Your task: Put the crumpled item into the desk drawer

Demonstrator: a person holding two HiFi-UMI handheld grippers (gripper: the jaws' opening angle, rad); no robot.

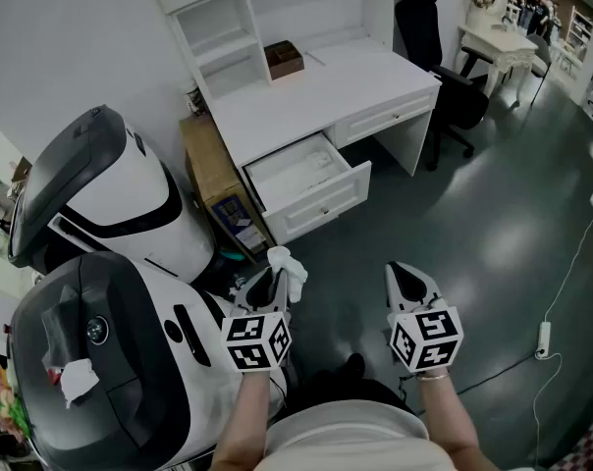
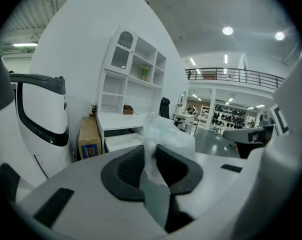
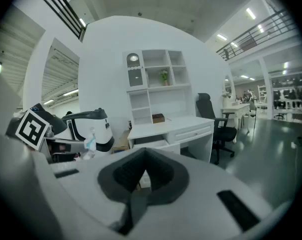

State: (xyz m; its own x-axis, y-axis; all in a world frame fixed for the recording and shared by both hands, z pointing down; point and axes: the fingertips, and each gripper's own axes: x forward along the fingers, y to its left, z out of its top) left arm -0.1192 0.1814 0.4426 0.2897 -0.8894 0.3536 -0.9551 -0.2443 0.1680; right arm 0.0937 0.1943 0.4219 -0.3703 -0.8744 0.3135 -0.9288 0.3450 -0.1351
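Note:
The crumpled item point(image 1: 287, 266) is a wad of white, partly clear plastic. My left gripper point(image 1: 268, 289) is shut on it and holds it up in front of me, short of the desk. In the left gripper view the crumpled item point(image 2: 163, 133) sticks up from between the dark pads point(image 2: 132, 166). The white desk point(image 1: 326, 91) stands ahead with its left drawer point(image 1: 306, 170) pulled open; the drawer's inside looks bare. My right gripper point(image 1: 406, 285) hangs level with the left one, shut and holding nothing. In the right gripper view its pads point(image 3: 126, 174) meet at the tips.
Two large white and grey machines point(image 1: 110, 263) crowd my left side. A cardboard box point(image 1: 213, 180) stands against the desk's left end. On the desk top sits a small brown box point(image 1: 283, 59). A black office chair point(image 1: 434, 42) stands to the desk's right, and a cable point(image 1: 544, 337) lies on the grey floor.

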